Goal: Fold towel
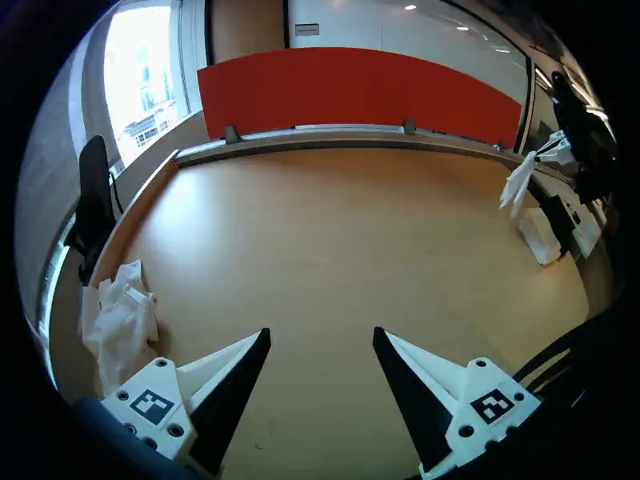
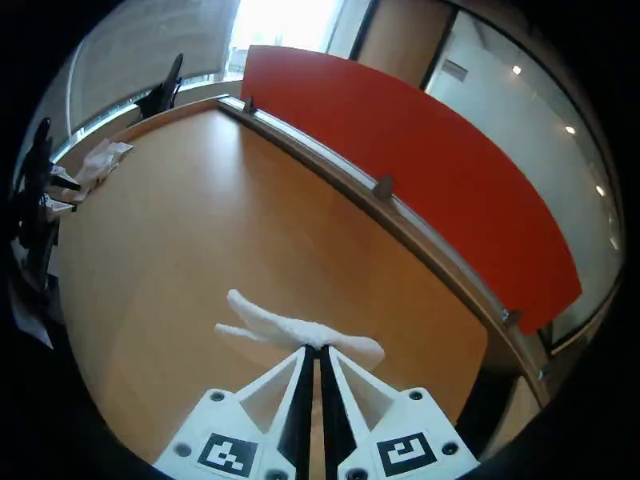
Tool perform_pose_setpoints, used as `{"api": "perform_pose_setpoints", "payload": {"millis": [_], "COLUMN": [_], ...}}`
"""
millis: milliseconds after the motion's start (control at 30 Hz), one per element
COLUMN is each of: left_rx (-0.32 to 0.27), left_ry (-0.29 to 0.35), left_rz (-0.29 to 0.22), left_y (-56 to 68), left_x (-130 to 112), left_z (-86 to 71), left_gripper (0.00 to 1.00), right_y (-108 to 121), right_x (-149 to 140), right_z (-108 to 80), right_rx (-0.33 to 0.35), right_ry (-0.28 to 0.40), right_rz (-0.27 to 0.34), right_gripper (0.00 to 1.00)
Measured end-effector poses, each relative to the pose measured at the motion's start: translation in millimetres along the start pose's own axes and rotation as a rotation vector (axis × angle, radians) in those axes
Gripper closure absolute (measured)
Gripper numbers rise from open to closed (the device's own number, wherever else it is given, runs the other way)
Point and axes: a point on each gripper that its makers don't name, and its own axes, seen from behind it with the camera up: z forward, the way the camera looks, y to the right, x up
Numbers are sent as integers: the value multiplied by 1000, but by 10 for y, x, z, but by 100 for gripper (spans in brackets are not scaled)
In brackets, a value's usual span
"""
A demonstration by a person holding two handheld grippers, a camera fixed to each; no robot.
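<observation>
Towel is clamped between right gripper fingers; left gripper fingers gape above the table.

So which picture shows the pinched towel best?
The right gripper view: the towel sits big and close, pinched by the right gripper. In the left gripper view the towel is small, dangling far off.

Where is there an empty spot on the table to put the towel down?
The middle of the table is bare wood, from the red divider down to the open left gripper. It is crowded at the edge by the black chair, where crumpled white cloths lie. The right gripper pinches the towel, with bare wood around it.
</observation>
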Motion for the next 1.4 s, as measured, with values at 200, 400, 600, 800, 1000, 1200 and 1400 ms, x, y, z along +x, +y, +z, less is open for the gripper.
{"api": "perform_pose_setpoints", "payload": {"millis": [200,400,600,800,1000,1200,1400], "left_rx": [1,0,-3,-6,-13,-21,-28], "left_ry": [-1,-3,-3,-2,-2,0,-4], "left_rz": [2,10,15,19,25,34,40], "left_y": [24,56,91,117,139,172,192], "left_x": [22,48,72,96,111,124,101], "left_z": [12,32,51,58,65,58,47], "left_gripper": [5,5,5,5,5,5,5], "right_y": [206,366,458,490,492,473,408], "right_x": [-135,-242,-301,-340,-477,-846,-1365], "right_z": [-42,-107,-162,-208,-306,-436,-550], "right_rx": [-26,-49,-61,-69,-77,-85,-89], "right_ry": [-18,-30,-36,-40,-50,-86,-144], "right_rz": [20,38,47,48,63,97,154], "right_gripper": [95,95,95,95,95,95,95]}}
